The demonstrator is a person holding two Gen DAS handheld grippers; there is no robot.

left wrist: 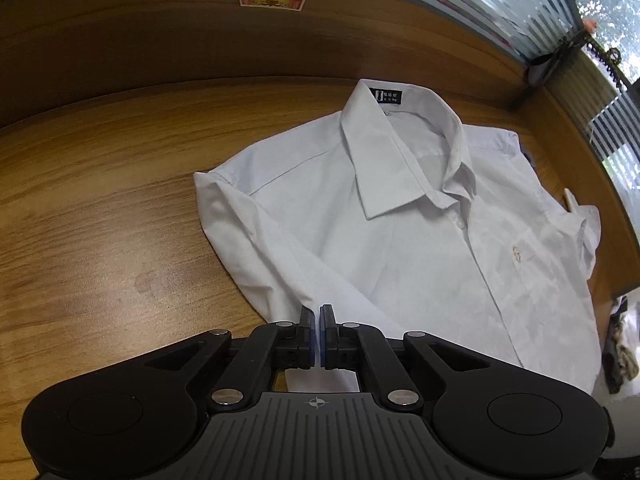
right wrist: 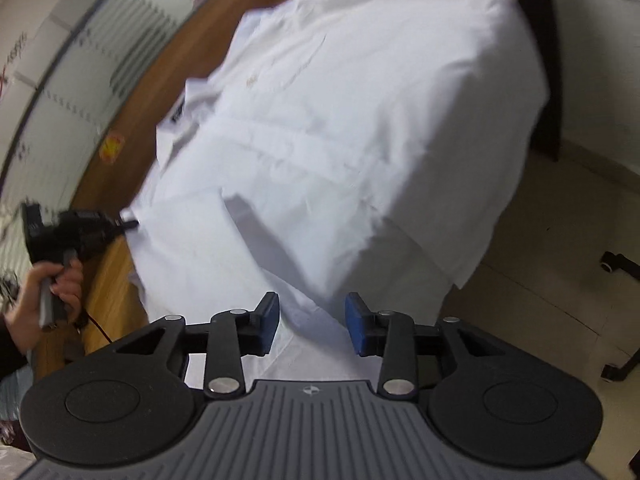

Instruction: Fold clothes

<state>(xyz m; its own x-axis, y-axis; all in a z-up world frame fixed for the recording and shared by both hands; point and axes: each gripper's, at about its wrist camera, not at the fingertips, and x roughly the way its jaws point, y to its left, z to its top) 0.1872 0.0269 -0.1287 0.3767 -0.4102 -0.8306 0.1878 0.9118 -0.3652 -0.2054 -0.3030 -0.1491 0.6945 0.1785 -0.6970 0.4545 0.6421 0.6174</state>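
Plainly, the white shirt [left wrist: 420, 216] lay face up on the wooden tabletop [left wrist: 100, 200], collar toward the far edge, its hem spilling over the near edge. The left gripper [left wrist: 319, 320] was clamped on a fold of sleeve cloth at the shirt's side (a hand [right wrist: 48, 296] gripped its handle). The right gripper [right wrist: 312, 322] hung over the hem, fingers apart, holding nothing.
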